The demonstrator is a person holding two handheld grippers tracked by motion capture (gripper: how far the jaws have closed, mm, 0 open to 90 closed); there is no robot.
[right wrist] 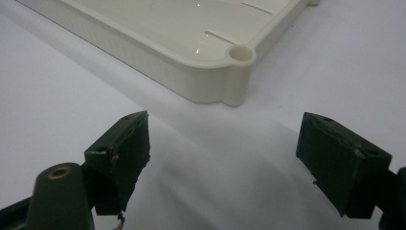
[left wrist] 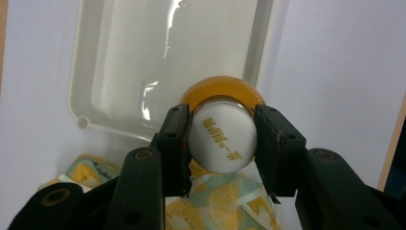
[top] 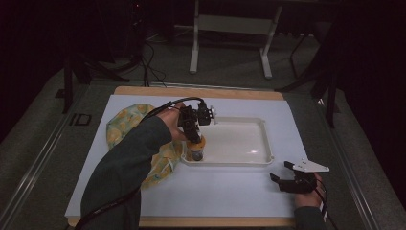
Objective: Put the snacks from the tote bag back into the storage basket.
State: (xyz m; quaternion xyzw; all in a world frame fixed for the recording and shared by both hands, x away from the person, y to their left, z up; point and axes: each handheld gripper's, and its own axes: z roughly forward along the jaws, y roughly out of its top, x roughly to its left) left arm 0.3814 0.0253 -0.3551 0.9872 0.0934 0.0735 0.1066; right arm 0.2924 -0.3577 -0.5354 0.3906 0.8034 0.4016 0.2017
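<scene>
I have the left gripper [left wrist: 221,139] clamped on a small bottle [left wrist: 221,125], its two black jaws pressing the white cap from either side; the amber body shows beyond the cap. In the high view the bottle [top: 197,147] sits at the near left corner of the cream tray [top: 261,158], held there above or on the tray's floor, I cannot tell which. Just left of the tray lies a lemon-print cloth [top: 122,125], partly under my left sleeve. The right gripper [top: 283,172] rests on the white tabletop [top: 230,191] near the tray's near right corner [right wrist: 241,54], jaws spread wide with nothing between them.
</scene>
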